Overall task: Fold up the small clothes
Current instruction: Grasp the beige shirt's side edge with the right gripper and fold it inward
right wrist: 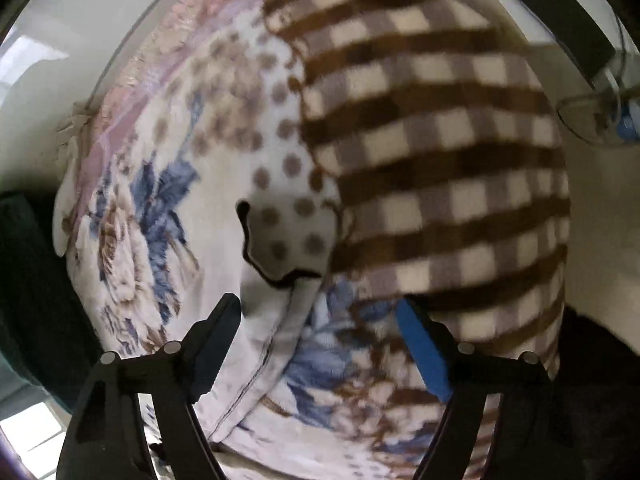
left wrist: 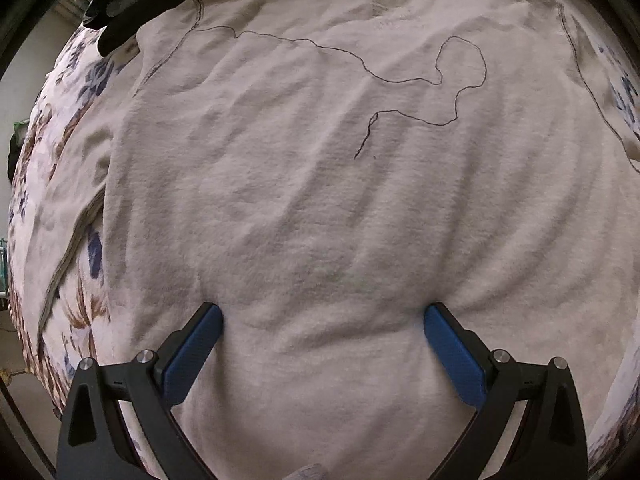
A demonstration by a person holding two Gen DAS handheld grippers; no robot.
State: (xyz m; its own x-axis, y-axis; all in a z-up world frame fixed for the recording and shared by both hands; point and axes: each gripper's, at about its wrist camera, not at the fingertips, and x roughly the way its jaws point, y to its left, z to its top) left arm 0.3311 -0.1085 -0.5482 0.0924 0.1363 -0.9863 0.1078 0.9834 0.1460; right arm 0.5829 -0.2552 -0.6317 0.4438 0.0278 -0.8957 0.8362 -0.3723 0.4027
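Observation:
A beige fleece garment [left wrist: 304, 184] lies spread flat and inside out on a floral blanket [left wrist: 80, 92], filling the left wrist view. A loose dark thread [left wrist: 440, 76] lies across it. My left gripper [left wrist: 323, 312] is open, its blue pads [left wrist: 208, 332] pressed down on the garment's lower middle. My right gripper [right wrist: 320, 308] is open and empty above the floral blanket [right wrist: 160, 216]. Between its fingers lies the sleeve end of a white dotted garment [right wrist: 288, 224] with a dark trim.
A brown and cream checked blanket [right wrist: 432, 152] is heaped at the right of the right wrist view. A black item [left wrist: 120, 12] lies at the bed's far left corner. The bed's left edge [left wrist: 24, 320] drops to the floor.

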